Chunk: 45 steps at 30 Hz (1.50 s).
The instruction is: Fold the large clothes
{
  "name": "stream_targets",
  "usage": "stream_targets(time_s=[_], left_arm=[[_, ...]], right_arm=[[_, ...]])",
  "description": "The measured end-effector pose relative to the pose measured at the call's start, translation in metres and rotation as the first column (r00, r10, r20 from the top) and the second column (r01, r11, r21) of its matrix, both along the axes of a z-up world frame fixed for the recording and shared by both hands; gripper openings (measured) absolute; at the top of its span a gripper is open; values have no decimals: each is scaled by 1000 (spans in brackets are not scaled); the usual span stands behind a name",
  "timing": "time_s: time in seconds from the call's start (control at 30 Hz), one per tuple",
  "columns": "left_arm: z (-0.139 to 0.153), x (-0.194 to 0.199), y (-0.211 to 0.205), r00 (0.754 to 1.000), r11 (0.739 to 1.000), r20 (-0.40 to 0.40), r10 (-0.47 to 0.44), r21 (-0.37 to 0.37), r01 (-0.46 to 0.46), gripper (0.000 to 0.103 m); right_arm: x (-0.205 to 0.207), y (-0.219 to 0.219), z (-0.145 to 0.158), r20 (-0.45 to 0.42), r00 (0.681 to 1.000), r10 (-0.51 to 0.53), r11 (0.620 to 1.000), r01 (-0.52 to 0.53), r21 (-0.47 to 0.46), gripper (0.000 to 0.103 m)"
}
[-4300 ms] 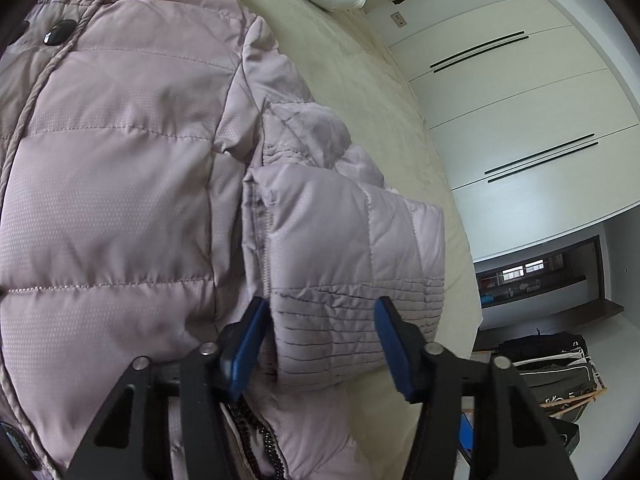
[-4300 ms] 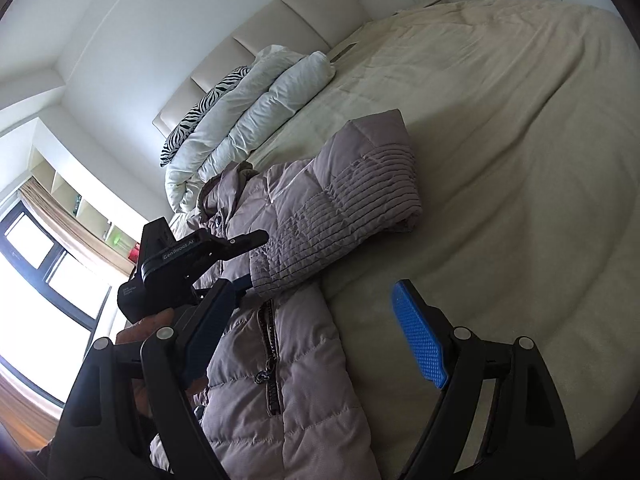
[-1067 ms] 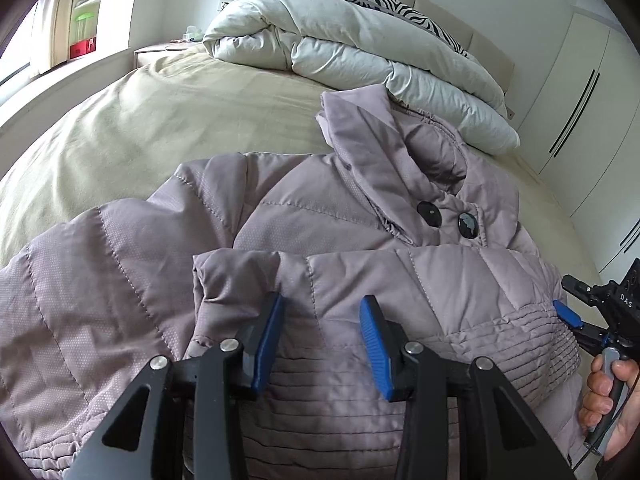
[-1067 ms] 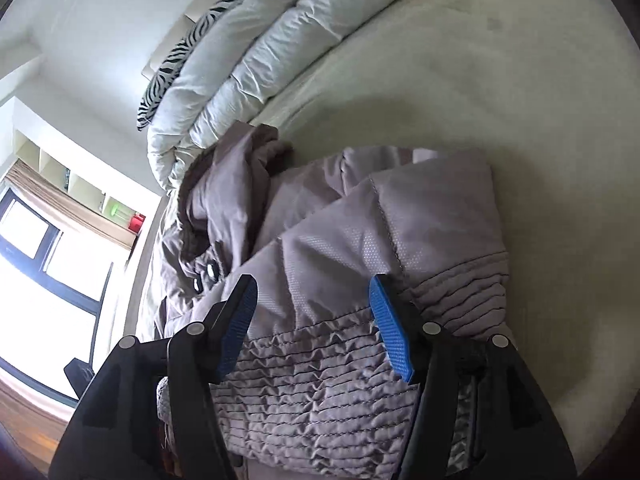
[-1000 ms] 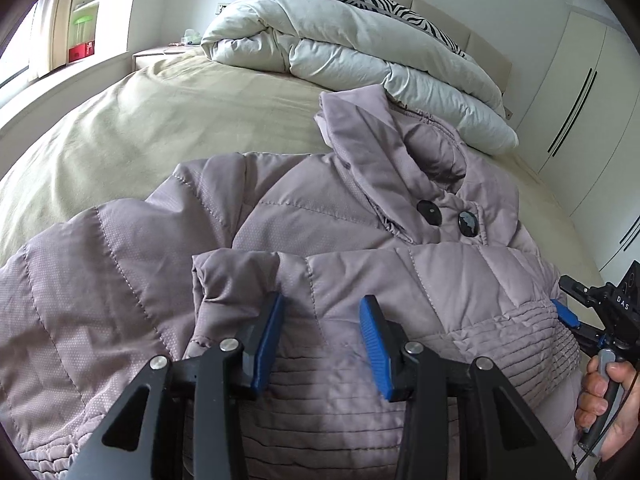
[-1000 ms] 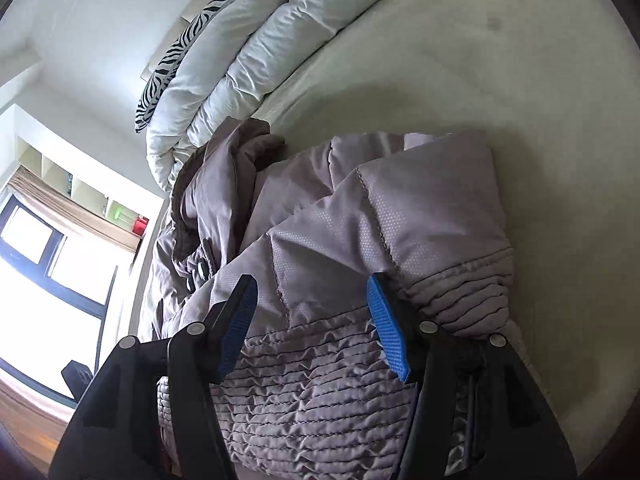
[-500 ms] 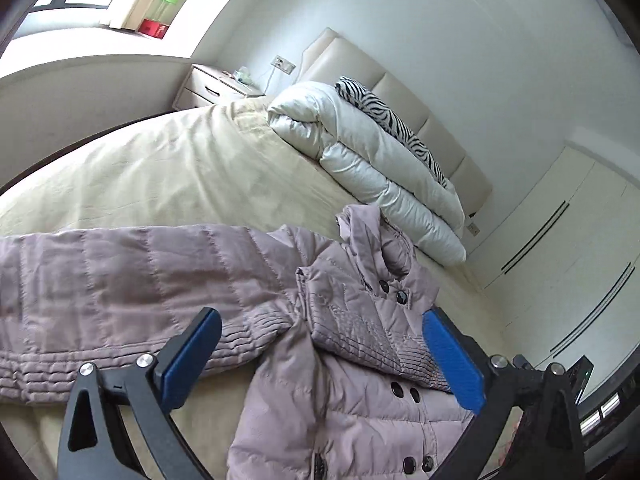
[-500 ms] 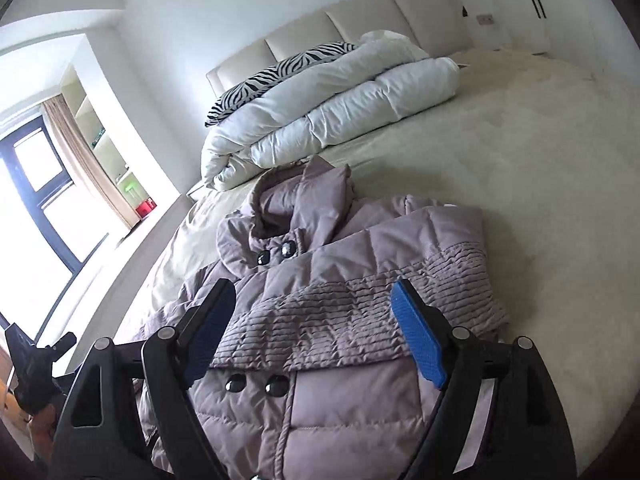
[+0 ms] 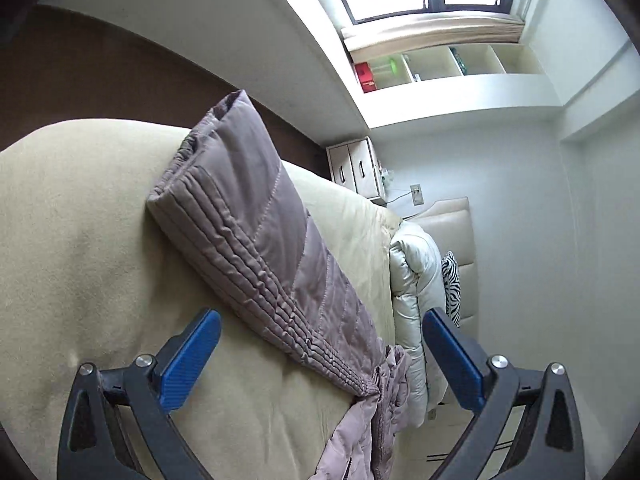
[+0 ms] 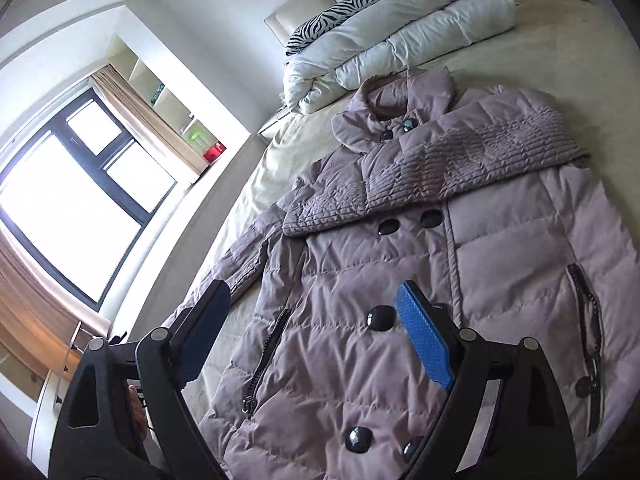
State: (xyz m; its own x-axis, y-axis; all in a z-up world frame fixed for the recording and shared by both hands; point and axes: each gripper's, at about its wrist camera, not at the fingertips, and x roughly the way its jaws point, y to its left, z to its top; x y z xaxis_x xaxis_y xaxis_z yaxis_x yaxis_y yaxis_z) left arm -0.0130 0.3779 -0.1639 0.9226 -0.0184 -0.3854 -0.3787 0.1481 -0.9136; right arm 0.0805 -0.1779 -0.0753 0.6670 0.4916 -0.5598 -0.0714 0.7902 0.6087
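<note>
A mauve puffer coat lies front up on the beige bed, its black buttons showing. One ribbed sleeve is folded across the chest. The other sleeve stretches out flat over the bed, and it also shows at the coat's left side. My left gripper stands wide open just short of that outstretched sleeve, its pads touching nothing. My right gripper hovers above the coat's lower front. Its jaws are opening and no cloth is between the pads.
A folded white duvet and a zebra pillow lie against the headboard. A nightstand stands beside the bed below wall shelves. A large window lies past the bed's left edge.
Both grippers have opened off the ribbed cuff on the coat's chest and drawn back. The left view has rolled and swung to the outstretched sleeve. The right has risen over the coat's lower front.
</note>
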Motion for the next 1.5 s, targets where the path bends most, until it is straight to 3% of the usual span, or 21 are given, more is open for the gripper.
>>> stream_targets(time_s=[0.13, 0.23, 0.33, 0.4, 0.47, 0.53, 0.67, 0.8, 0.87, 0.9, 0.93, 0.97, 1.0, 1.07, 1.13, 1.2, 1.27, 1.33, 1.43, 1.5], left_arm=[[-16, 1, 13, 994, 989, -17, 105, -106, -106, 101], [-30, -2, 21, 976, 958, -60, 209, -187, -217, 97], [-30, 5, 26, 961, 941, -73, 266, -197, -275, 93], [-29, 11, 32, 961, 945, -91, 260, -181, -272, 70], [-36, 15, 38, 960, 938, -114, 254, -212, -273, 34], [-38, 15, 43, 959, 937, -129, 251, -214, -274, 23], [-17, 21, 39, 970, 966, -101, 219, -118, -230, 18], [32, 38, 23, 991, 991, -36, 127, 49, -125, 18], [70, 60, 1, 1000, 981, -10, 27, 192, -25, 17], [91, 73, -16, 999, 960, -9, -35, 276, 36, 17], [112, 89, -38, 994, 923, -21, -110, 369, 110, 17], [131, 105, -65, 982, 868, -43, -186, 461, 185, 17], [146, 121, -96, 962, 796, -74, -263, 547, 260, 17], [163, 149, -165, 909, 627, -150, -389, 679, 381, 18], [161, 168, -234, 846, 445, -245, -473, 762, 470, 18], [146, 178, -301, 782, 264, -342, -521, 807, 529, 18], [123, 179, -356, 724, 116, -426, -542, 816, 567, 18], [97, 179, -396, 677, 8, -497, -542, 803, 595, 18], [61, 175, -431, 619, -95, -575, -534, 769, 632, 22], [44, 178, -442, 590, -149, -622, -515, 743, 652, 25]], right_arm=[[-13, 11, -1, -20, 1000, -1, 1000, 1, 18, 85], [-20, 12, -1, -29, 1000, -8, 1000, 9, 23, 85], [-22, 8, 0, -32, 999, -15, 999, 16, 30, 85], [-22, 3, -2, -38, 999, -20, 999, 22, 34, 85], [-23, -1, -4, -47, 999, -24, 999, 26, 42, 85], [-25, -6, -7, -51, 998, -28, 998, 30, 49, 85], [-28, -19, -13, -56, 998, -41, 997, 45, 68, 85], [-32, -36, -16, -51, 997, -66, 993, 71, 93, 85], [-34, -45, -17, -48, 996, -81, 991, 85, 100, 85], [-35, -50, -18, -48, 995, -88, 990, 93, 105, 85], [-35, -56, -19, -50, 994, -97, 989, 102, 109, 85], [-36, -62, -19, -51, 993, -107, 987, 113, 114, 85], [-37, -68, -20, -51, 992, -118, 985, 123, 122, 85], [-39, -81, -22, -54, 988, -142, 979, 149, 141, 85], [-40, -95, -23, -54, 985, -164, 974, 170, 151, 85], [-40, -109, -26, -59, 982, -180, 970, 187, 156, 85], [-37, -123, -33, -78, 980, -182, 967, 193, 168, 85], [-28, -134, -44, -117, 979, -166, 963, 187, 194, 85], [-6, -142, -67, -189, 976, -109, 952, 157, 262, 85], [15, -139, -85, -237, 969, -68, 939, 143, 312, 85]])
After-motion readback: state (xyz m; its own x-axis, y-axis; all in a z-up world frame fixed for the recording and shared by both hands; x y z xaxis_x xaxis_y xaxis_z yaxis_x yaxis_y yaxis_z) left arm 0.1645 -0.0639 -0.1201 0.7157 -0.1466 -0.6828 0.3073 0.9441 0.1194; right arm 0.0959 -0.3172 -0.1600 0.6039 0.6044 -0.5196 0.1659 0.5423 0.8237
